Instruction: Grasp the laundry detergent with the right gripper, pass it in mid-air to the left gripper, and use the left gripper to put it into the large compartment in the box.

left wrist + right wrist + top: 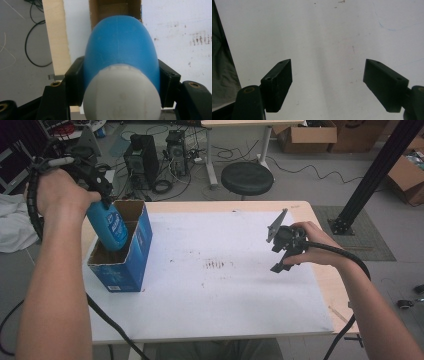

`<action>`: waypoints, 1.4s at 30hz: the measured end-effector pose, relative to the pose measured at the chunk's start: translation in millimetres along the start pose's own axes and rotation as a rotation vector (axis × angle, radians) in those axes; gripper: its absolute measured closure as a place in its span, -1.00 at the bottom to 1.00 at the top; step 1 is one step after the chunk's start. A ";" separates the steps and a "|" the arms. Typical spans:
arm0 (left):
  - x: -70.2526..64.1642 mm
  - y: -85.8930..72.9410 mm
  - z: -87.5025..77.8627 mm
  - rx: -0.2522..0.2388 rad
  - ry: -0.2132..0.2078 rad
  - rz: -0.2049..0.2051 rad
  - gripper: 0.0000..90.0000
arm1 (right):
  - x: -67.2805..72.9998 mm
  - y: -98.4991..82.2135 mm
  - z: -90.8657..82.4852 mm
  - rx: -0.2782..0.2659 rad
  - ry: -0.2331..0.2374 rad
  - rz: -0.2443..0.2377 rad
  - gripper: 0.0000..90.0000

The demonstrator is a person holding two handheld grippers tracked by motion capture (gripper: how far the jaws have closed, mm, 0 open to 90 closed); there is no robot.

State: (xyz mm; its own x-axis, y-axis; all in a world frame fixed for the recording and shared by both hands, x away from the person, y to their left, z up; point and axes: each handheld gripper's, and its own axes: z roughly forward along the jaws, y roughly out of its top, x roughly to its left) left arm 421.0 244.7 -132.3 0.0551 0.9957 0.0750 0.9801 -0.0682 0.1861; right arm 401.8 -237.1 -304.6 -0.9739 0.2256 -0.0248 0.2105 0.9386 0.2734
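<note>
Looked down along the right gripper (328, 82), jaws spread wide with nothing between them. Hung over a white sheet (324, 32) marked with faint specks and a thin blue line. Caught grey cloth (222, 75) left of the sheet.

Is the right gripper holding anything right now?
No, the right gripper has its jaws spread wide with only the bare white table between them.

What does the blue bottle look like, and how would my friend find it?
Look at the white table top and go to its left edge, where an open blue cardboard box stands. The blue bottle is being lowered bottom-first into that box, clamped by the left gripper. It is the only smooth, rounded blue thing, with a white cap.
</note>
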 end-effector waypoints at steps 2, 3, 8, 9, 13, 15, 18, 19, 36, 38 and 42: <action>-0.7 -0.6 5.1 0.005 0.009 0.006 -0.14 | 0.7 -0.1 -0.2 -0.002 -0.002 0.001 -0.47; -0.6 -1.1 8.1 0.005 0.009 0.006 -0.14 | 1.0 -0.4 -0.1 -0.005 0.001 0.001 -0.47; -0.8 -2.9 27.7 0.028 0.005 0.021 -0.14 | 1.7 -2.8 -0.2 -0.007 -0.002 0.005 -0.47; -1.6 -3.2 32.6 0.034 0.009 0.024 -0.14 | 1.7 -3.4 -0.5 -0.010 0.000 0.006 -0.47; -4.7 -3.8 53.6 0.063 0.032 0.032 -0.14 | 1.9 -5.2 -0.2 -0.013 -0.002 0.010 -0.47; -5.5 -4.4 63.7 0.074 0.034 0.035 -0.14 | 2.4 -5.7 -0.3 -0.015 -0.002 0.012 -0.47; -6.3 -5.9 77.8 0.085 0.026 0.033 -0.14 | 2.2 -6.8 -0.4 -0.021 -0.002 0.015 -0.47; -6.3 -6.4 82.3 0.088 0.021 0.033 -0.14 | 2.1 -7.2 -0.4 -0.020 -0.002 0.015 -0.47; -10.9 -15.1 140.1 0.138 -0.014 0.045 -0.14 | 0.7 -10.5 1.6 -0.031 0.000 0.028 -0.46; -11.7 -15.5 140.6 0.129 -0.013 0.047 -0.14 | 1.0 -10.3 1.8 -0.033 0.001 0.027 -0.46; -11.3 -16.7 140.8 0.127 -0.012 0.048 -0.14 | 1.4 -9.4 1.6 -0.033 0.003 0.024 -0.46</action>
State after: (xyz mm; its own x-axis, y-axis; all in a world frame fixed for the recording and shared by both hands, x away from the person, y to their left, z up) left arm 430.9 243.6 -274.3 0.1043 0.9922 0.0689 0.9925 -0.1083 0.0570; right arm 398.6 -245.2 -308.7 -0.9689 0.2469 -0.0154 0.2305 0.9237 0.3059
